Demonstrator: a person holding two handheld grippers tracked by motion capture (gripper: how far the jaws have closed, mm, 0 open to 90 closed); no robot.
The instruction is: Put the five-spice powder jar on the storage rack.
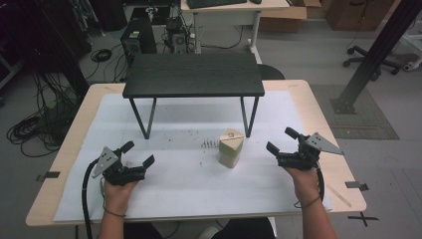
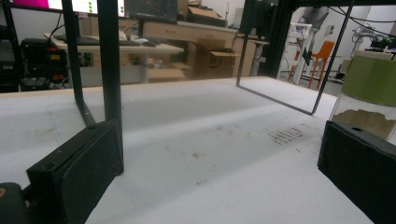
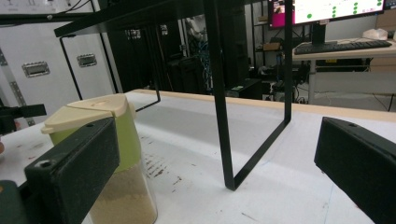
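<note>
Both hands rest low, left gripper (image 1: 138, 153) and right gripper (image 1: 282, 140) gaping wide (seemingly holding nothing).

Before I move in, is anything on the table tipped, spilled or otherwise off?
Nothing tipped: the container stands upright with its lid on, in front of the black stand. The only oddity is dark specks and smudges on the white mat, thickest just left of the container. Both grippers, left and right, are open.
</note>
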